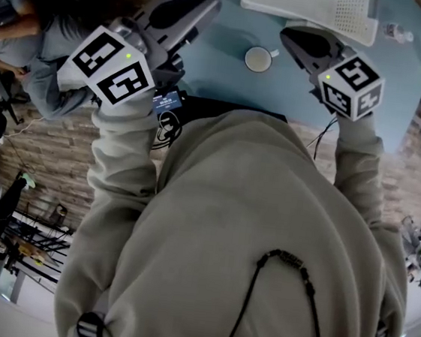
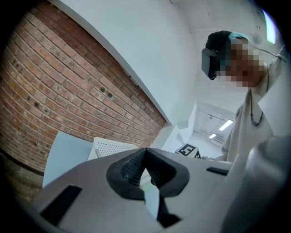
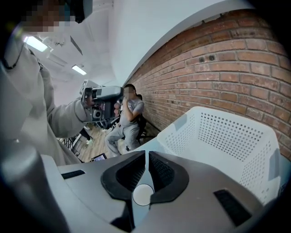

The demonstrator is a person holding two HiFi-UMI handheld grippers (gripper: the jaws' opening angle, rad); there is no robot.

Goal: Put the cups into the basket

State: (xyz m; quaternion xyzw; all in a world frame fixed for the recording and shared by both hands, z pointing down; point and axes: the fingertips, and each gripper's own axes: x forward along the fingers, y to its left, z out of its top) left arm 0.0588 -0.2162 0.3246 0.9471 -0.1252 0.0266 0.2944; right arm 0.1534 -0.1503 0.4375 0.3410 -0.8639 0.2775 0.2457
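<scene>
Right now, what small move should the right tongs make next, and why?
Probably open the right tongs: they are shut and empty, while the cup stands on the table near them, outside the basket.

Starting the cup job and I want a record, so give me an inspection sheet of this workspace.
Surface: blue table.
Job's things: one white cup upright, apart from the basket; white basket at the far edge.
Clutter: small unclear object beside the basket.
Grippers: left gripper shut, empty; right gripper shut, empty.
Cables: black cable at the person's chest.
Surroundings: brick wall; seated person.
</scene>
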